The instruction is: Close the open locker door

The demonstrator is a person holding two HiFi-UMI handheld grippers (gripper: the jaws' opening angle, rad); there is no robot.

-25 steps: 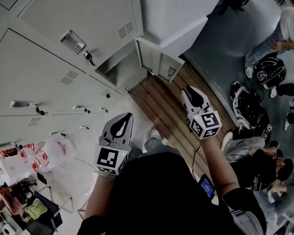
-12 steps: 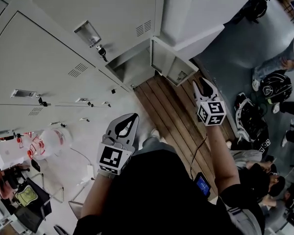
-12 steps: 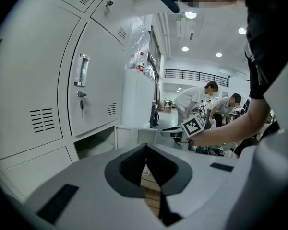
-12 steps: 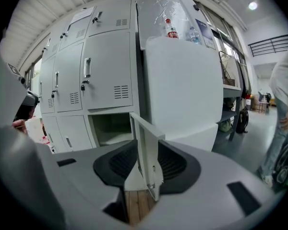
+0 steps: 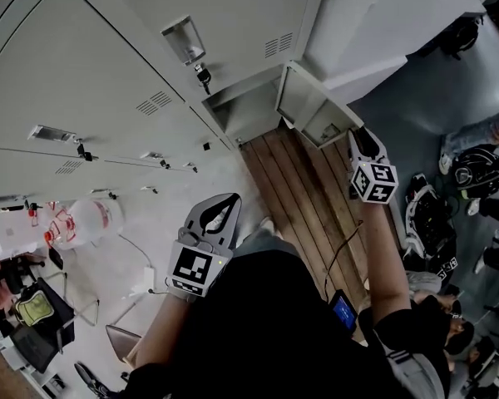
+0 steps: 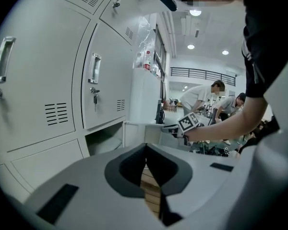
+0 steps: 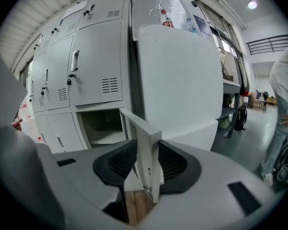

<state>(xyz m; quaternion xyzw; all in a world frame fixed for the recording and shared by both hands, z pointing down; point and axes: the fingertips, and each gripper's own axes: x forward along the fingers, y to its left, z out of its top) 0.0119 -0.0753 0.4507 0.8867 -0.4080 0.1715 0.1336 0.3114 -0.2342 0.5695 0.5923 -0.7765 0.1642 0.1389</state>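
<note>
Grey-white sheet metal is filling most of the head view: a bank of lockers point(image 5: 91, 65) is running along the left. In its low row, at the end beside a tall white cabinet point(image 5: 382, 15), one compartment point(image 5: 245, 115) is standing open. The locker door point(image 5: 316, 110) is jutting out from the cabinet side of that compartment, roughly square to the locker fronts and over a floor of wooden planks point(image 5: 299, 198). The right gripper point(image 5: 359, 135) is reaching out at arm's length to the door's free edge. In the right gripper view its fingers are pinching that edge, with one dark pad lying against each face of the panel (a small metal fitting is showing on the edge just under the pads). The left gripper point(image 5: 220, 204) is hanging close to the person's body, well apart from the door. Its fingers are pressing together at the tips and gripping nothing, and only the floor planks are showing through the gap below them.
</note>
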